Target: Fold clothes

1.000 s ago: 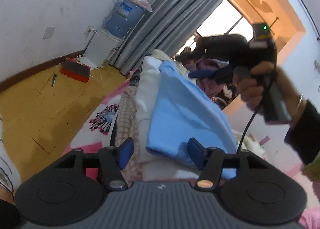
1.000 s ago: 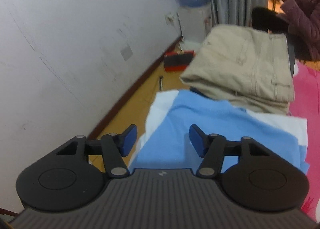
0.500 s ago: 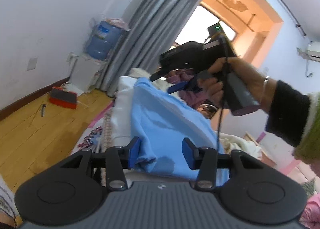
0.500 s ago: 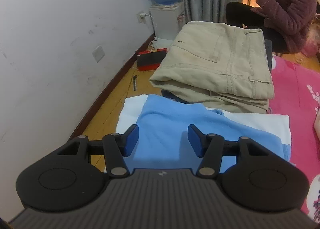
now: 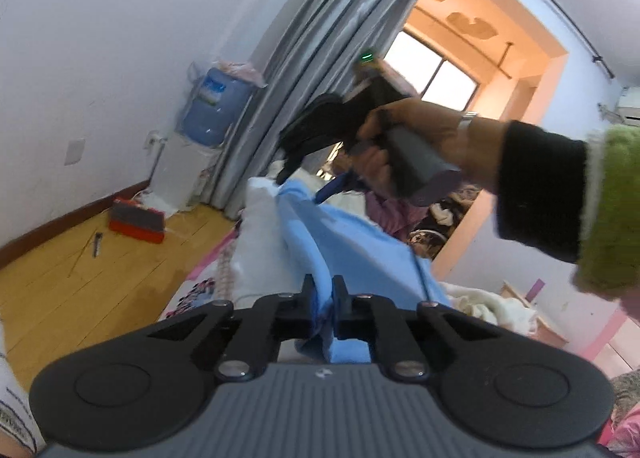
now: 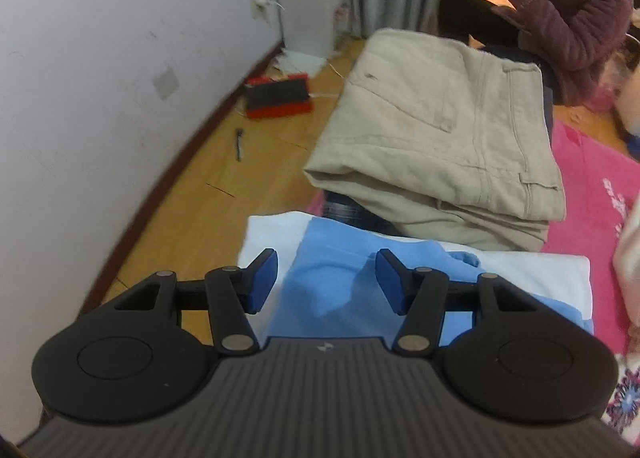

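Lying over a white garment [image 6: 532,270], blue cloth [image 6: 320,286], its edge clenched by left gripper [image 5: 323,294]. Right gripper [image 6: 326,278] above it, fingers spread, grasping nothing. Just beyond, folded khaki trousers [image 6: 440,130] on pink mat [image 6: 592,194].

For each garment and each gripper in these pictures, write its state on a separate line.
left gripper: shut on the blue garment's edge.
right gripper: open, holding nothing.
blue garment: lying on the white garment, edge pinched.
white garment: flat underneath.
beige trousers: folded, stacked.
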Action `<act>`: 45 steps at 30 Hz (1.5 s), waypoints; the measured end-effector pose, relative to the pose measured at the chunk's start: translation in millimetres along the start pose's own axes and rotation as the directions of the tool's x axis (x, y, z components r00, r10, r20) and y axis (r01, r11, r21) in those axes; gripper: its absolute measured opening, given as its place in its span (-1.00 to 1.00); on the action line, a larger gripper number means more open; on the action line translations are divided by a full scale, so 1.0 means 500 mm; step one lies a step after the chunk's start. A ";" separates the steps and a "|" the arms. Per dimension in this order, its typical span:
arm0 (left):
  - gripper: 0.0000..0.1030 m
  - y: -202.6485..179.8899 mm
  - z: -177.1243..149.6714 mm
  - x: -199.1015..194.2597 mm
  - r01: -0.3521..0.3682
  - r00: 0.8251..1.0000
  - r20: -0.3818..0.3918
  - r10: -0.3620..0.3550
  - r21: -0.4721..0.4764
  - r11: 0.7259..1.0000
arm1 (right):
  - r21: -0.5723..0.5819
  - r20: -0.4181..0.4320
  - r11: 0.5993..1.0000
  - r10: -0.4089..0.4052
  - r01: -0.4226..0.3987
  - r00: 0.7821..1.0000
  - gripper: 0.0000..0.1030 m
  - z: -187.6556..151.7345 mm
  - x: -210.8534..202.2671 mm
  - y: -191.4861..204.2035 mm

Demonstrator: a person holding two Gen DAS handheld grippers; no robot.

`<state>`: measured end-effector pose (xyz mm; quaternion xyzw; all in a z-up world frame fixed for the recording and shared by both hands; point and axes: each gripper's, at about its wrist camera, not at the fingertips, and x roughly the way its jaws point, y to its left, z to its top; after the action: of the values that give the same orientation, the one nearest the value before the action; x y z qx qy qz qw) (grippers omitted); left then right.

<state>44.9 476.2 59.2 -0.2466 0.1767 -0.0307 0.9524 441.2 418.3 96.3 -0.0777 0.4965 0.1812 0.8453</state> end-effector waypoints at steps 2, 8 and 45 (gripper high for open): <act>-0.86 -0.006 -0.001 -0.004 0.007 1.000 0.009 -0.007 0.012 1.000 | 0.015 -0.021 1.000 -0.004 0.004 1.000 0.04 0.004 0.013 0.004; -0.86 -0.024 -0.004 -0.014 0.028 0.999 0.037 -0.030 0.048 0.998 | 0.053 -0.057 0.998 -0.035 0.038 0.998 -0.16 0.007 0.048 0.012; -0.88 0.084 0.017 -0.017 -0.027 0.999 0.019 0.032 -0.233 0.972 | 0.008 0.304 0.995 0.096 -0.104 0.948 -0.95 0.011 -0.018 0.038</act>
<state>38.7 518.3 48.8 -0.3543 0.1717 0.0072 0.9192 434.5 435.4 107.9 -0.0136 0.3662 0.2276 0.9022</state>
